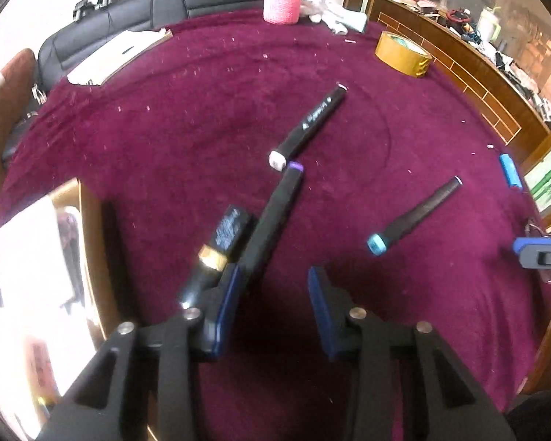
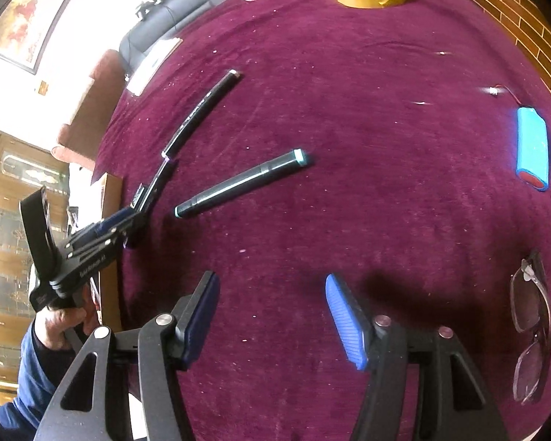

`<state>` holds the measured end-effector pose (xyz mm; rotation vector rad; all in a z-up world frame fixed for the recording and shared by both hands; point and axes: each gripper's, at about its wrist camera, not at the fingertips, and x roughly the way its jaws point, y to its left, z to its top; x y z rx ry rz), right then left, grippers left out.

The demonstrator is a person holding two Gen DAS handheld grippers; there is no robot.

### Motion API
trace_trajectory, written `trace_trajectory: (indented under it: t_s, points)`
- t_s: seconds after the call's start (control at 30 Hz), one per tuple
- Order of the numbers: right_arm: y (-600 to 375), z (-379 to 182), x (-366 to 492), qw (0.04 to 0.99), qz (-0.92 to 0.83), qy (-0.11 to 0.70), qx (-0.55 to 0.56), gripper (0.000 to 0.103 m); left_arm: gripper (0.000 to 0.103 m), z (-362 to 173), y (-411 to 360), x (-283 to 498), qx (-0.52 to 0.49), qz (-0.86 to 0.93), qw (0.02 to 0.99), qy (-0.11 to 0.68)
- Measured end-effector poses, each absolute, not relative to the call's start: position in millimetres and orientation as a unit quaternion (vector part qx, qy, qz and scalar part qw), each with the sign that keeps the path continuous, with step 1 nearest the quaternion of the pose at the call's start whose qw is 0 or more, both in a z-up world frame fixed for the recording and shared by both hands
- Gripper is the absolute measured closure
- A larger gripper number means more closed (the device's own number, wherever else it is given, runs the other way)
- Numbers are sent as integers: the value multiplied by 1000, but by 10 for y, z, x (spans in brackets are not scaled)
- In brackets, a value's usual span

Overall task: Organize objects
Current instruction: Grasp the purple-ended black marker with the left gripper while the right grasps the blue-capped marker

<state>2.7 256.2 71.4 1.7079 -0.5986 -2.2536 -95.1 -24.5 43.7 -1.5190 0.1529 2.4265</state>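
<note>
A: What's at the left?
B: The left gripper (image 1: 273, 294), jaws apart, its left finger against the purple-capped marker (image 1: 272, 217), beside a black lighter (image 1: 220, 246).
A: Then?
B: A white-capped marker (image 1: 308, 125) and a blue-capped marker (image 2: 238, 183) on the cloth (image 2: 349, 92).
A: The right side?
B: The right gripper (image 2: 272, 316) open and empty; a battery (image 2: 531, 147) and glasses (image 2: 530, 327) beyond.

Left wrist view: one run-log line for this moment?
left gripper: open, beside purple-capped black marker | right gripper: open, empty | teal-capped black marker: lying flat on maroon cloth
</note>
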Motion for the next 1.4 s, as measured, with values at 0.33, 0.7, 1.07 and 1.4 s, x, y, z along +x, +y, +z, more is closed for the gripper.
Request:
trace_trajectory:
  t_s: [0.33,0.7,1.07,1.4]
  points:
    - [2642,665,4,127,-768,-199,595,38,71,324,-94,-1255,-529,833,145,73]
    - [2290,945,-524,207,-790,-116,566,37,89,281,-66,-902,-527,837,131,62]
    - [1959,520,-982,261,-752,-62,602,37,89,280,-22,-537,-533,841,98,-8]
    - [1565,483,-523,220,-782,126,570,81,89,272,22,-524,-525,847,88,-2]
